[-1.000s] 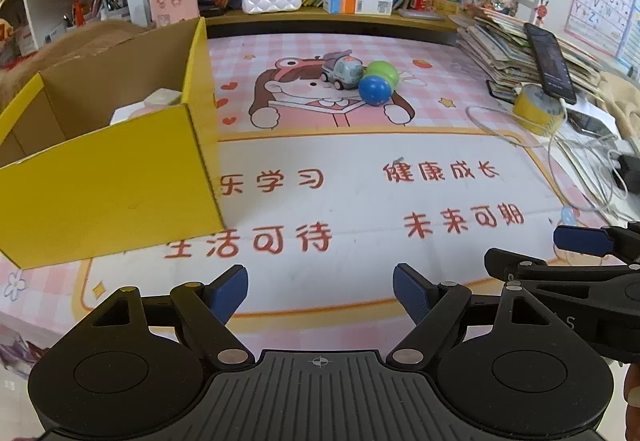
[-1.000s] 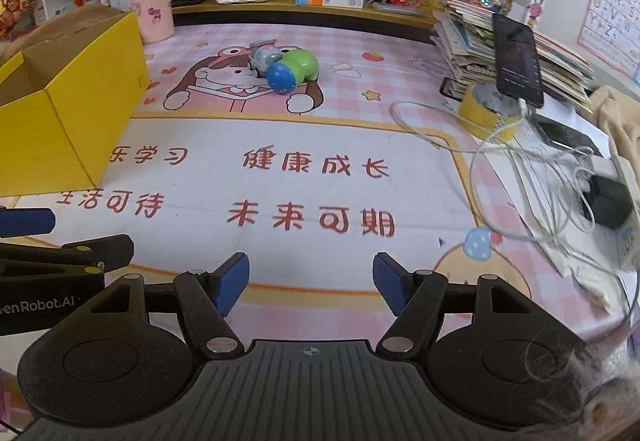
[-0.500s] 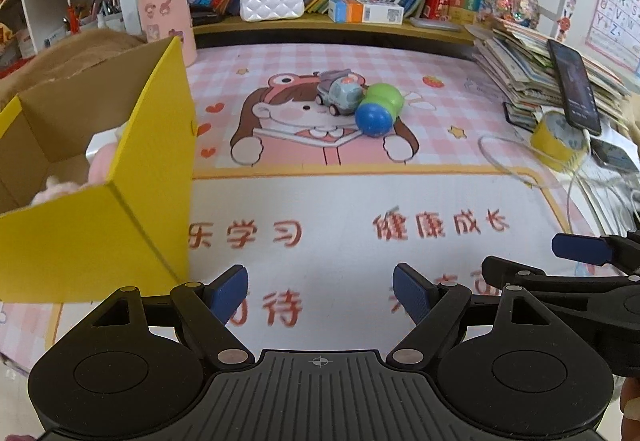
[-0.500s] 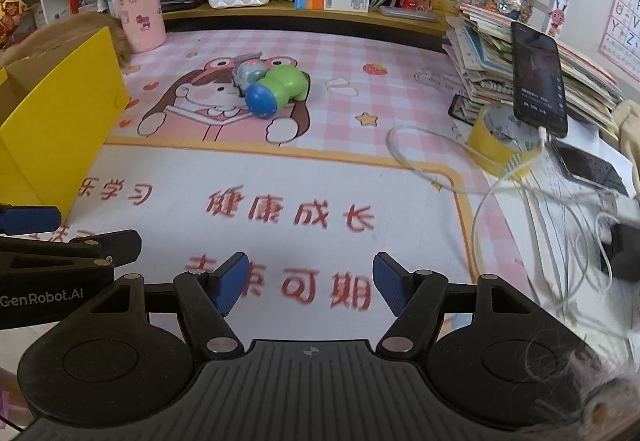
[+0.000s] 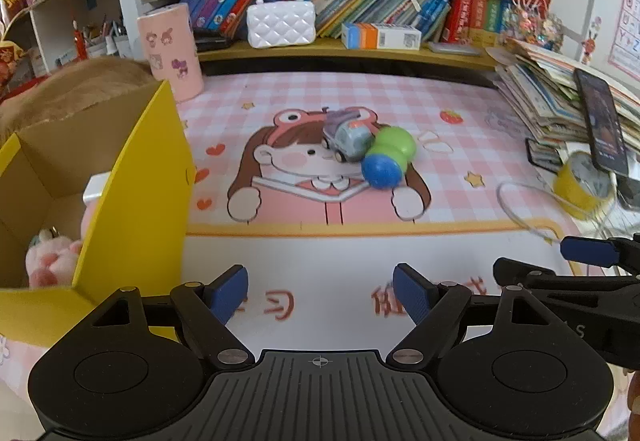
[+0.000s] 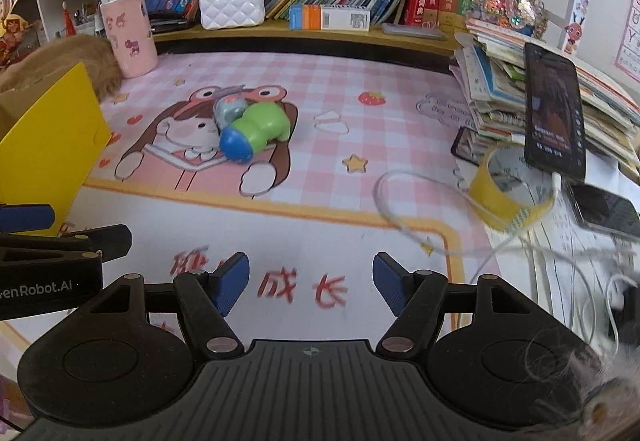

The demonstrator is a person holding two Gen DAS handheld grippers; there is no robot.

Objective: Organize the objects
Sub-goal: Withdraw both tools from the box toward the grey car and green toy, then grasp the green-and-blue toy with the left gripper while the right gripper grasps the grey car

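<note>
Well beyond fingers point(image 5: 228, 295) (spread): toys point(image 5: 368, 153)

Bright, even indoor light, soft shadows, strong fisheye bowing at edges, slight motion blur on near mat lettering.

Open mat point(image 5: 328, 253) ahead to the toy car point(image 5: 347, 140) and green toy point(image 5: 387, 157), yellow box point(image 5: 136, 201) walling the left, cable point(image 6: 404, 213), tape roll point(image 6: 508, 197) and book stack point(image 6: 520, 93) crowding the right
</note>
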